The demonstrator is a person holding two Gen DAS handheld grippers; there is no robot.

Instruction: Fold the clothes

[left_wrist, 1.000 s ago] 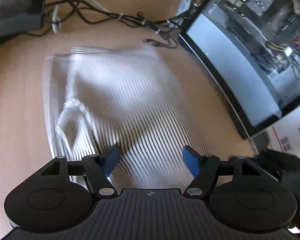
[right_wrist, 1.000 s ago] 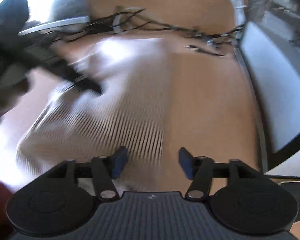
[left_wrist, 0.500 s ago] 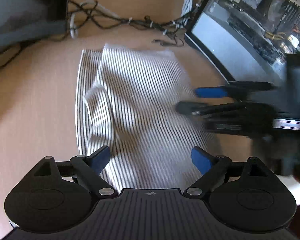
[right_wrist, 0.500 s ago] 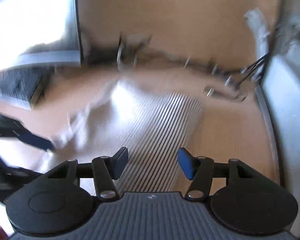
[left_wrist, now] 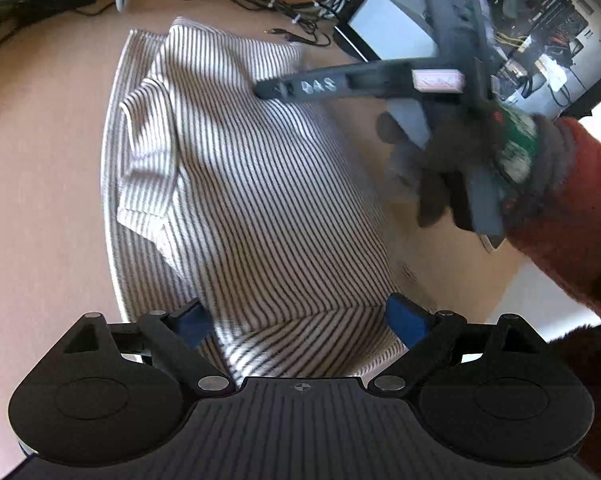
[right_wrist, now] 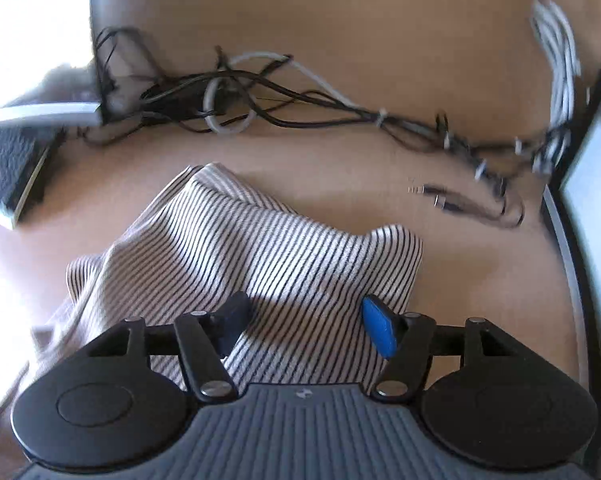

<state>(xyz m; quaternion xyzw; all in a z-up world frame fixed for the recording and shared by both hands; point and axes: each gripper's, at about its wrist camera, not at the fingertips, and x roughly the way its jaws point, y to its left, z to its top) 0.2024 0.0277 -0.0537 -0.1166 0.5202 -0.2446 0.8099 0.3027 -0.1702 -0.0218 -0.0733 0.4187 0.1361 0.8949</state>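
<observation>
A white garment with thin black stripes (left_wrist: 252,184) lies partly folded on the wooden table, with a sleeve folded over on its left side. My left gripper (left_wrist: 300,322) is open and empty just above the garment's near edge. My right gripper (right_wrist: 306,322) is open and empty over the garment's far right corner (right_wrist: 396,248). In the left wrist view the right gripper's body (left_wrist: 360,80) reaches in from the right over the far part of the garment, held by a gloved hand in a red sleeve.
A tangle of black and white cables (right_wrist: 260,96) lies behind the garment. An open computer case (left_wrist: 500,20) stands on the right. A dark device (right_wrist: 16,168) sits at the back left. Bare wooden table (left_wrist: 40,160) lies left of the garment.
The right gripper has swung from the garment's left part to its far right corner. The left gripper has drawn back a little toward the near edge. The garment lies flatter.
</observation>
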